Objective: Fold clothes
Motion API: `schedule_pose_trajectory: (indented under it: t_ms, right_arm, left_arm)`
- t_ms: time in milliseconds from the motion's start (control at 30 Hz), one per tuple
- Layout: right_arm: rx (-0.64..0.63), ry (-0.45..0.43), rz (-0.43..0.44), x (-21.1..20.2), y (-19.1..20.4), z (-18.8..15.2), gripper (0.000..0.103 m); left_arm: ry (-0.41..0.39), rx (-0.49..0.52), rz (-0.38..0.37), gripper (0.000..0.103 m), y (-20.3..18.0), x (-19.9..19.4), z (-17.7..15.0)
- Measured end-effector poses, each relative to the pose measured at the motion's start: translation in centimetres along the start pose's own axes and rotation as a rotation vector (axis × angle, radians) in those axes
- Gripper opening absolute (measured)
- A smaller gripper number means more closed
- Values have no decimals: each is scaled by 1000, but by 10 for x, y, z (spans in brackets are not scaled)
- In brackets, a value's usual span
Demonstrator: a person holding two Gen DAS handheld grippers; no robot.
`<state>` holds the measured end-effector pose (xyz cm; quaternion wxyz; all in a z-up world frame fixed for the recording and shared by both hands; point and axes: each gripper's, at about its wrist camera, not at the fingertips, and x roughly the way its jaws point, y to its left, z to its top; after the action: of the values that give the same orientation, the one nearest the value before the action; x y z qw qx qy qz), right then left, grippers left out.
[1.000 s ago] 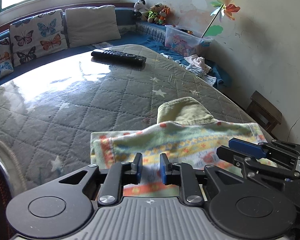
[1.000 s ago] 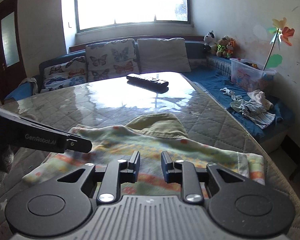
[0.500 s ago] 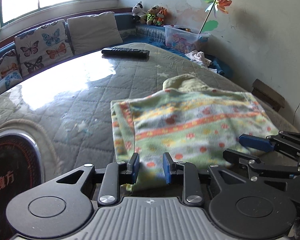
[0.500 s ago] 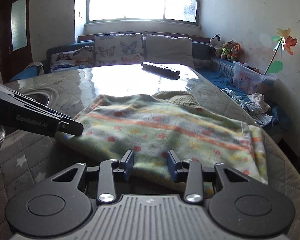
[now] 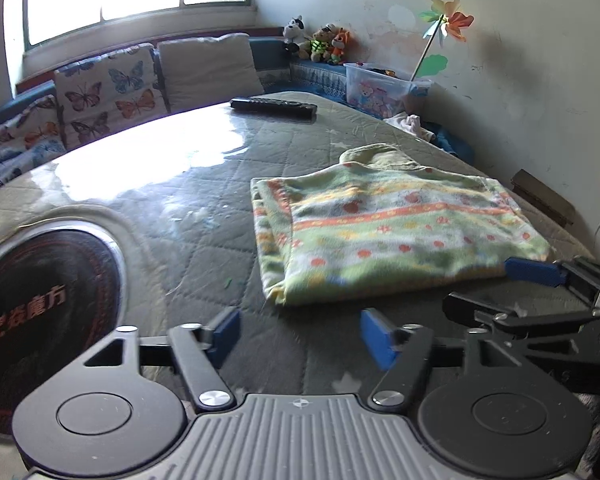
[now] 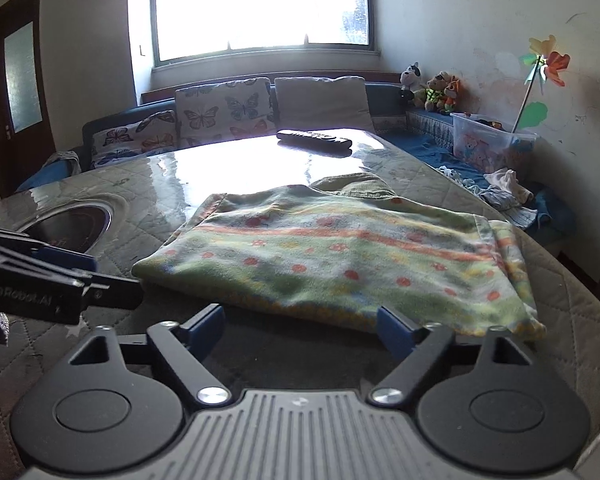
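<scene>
A green garment with orange stripes and red dots [image 5: 392, 236] lies folded flat on the quilted table top [image 5: 204, 200]; it also shows in the right wrist view [image 6: 340, 260]. A yellow-green collar piece [image 5: 380, 156] sticks out at its far edge. My left gripper [image 5: 300, 336] is open and empty, just short of the garment's near left corner. My right gripper [image 6: 304, 328] is open and empty at the garment's near edge. The right gripper shows at the lower right of the left wrist view [image 5: 500, 292], and the left gripper at the left of the right wrist view [image 6: 96, 280].
A black remote [image 5: 274, 106] lies at the table's far side. A round black hotplate [image 5: 40, 304] is set into the table at left. Cushions [image 6: 224, 108] line a bench behind. A plastic toy box [image 6: 488, 140] and loose clothes [image 6: 500, 192] sit at right.
Both grippers have let go of the garment, opened wide and drawn back toward me. The garment now lies flat on the table.
</scene>
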<state>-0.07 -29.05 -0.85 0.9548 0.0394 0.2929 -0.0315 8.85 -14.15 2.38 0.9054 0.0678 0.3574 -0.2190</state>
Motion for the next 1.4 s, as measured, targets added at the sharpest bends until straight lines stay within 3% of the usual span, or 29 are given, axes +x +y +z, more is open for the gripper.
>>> schedule_pose_trajectory:
  t_ms: [200, 267, 967, 1400]
  right_arm:
    - [14, -7, -16, -9, 6, -7, 103]
    - [8, -12, -22, -12, 8, -9, 103]
    - [16, -1, -104, -36, 22, -29, 103]
    - [7, 13, -132, -40, 27, -33, 103]
  left_arm:
    - [-41, -11, 22, 101, 2, -17, -14]
    - [-57, -9, 27, 103, 2, -22, -18]
    - [-88, -11, 44, 103, -6, -57, -48]
    - [-62, 10, 51, 103, -15, -58, -59]
